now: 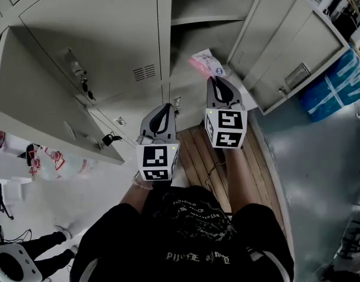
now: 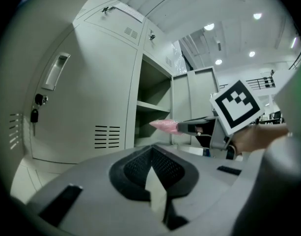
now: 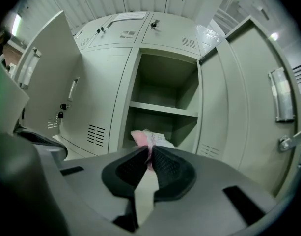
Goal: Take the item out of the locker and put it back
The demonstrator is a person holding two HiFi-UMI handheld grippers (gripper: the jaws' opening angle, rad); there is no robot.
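My right gripper (image 1: 216, 79) is shut on a pink and white plastic packet (image 1: 207, 63), held just in front of the open locker (image 1: 209, 37). In the right gripper view the packet (image 3: 147, 138) sticks out past the closed jaws, in front of the locker's lower compartment (image 3: 160, 127). From the left gripper view, the packet (image 2: 164, 126) shows as a pink tip at the end of the right gripper (image 2: 195, 127). My left gripper (image 1: 162, 115) hangs lower and to the left, shut with nothing between its jaws.
The locker door (image 1: 288, 51) stands swung open on the right. A shelf (image 3: 162, 108) divides the locker inside. Another open door (image 1: 44, 107) juts out at the left, with keys (image 1: 109, 138) hanging from neighbouring closed doors. Wooden slats (image 1: 200, 154) lie underfoot.
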